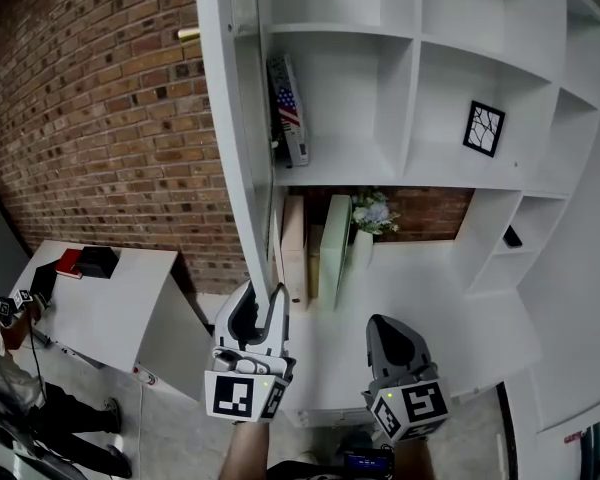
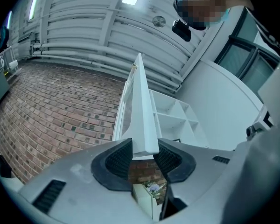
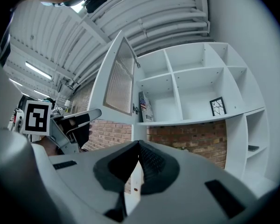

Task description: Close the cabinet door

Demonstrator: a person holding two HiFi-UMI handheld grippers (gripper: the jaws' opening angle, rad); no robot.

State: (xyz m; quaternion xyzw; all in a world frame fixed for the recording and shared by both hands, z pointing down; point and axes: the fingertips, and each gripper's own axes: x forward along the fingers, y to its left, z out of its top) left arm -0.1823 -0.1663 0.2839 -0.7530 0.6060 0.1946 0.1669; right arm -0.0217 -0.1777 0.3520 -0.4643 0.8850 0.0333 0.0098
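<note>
Two handheld grippers under a white cabinet [image 1: 410, 178] of open shelves, set against a brick wall [image 1: 100, 118]. Left gripper [image 1: 270, 303] clamped on the lower edge of the cabinet door [image 1: 230, 118]; door swung open, edge-on at the cabinet's left side. Right gripper [image 1: 385, 328] just beside, jaws pressed together on nothing, clear of the door. Leaning on a shelf, a book [image 1: 288, 108] printed with a stars-and-stripes flag, lettering too small to read. Black-and-white square markers [image 1: 235, 396] on the gripper cubes, patterns only. Door top cut off by the upper edge of the head view. Flowers [image 1: 372, 211] partly hidden below the shelves.
</note>
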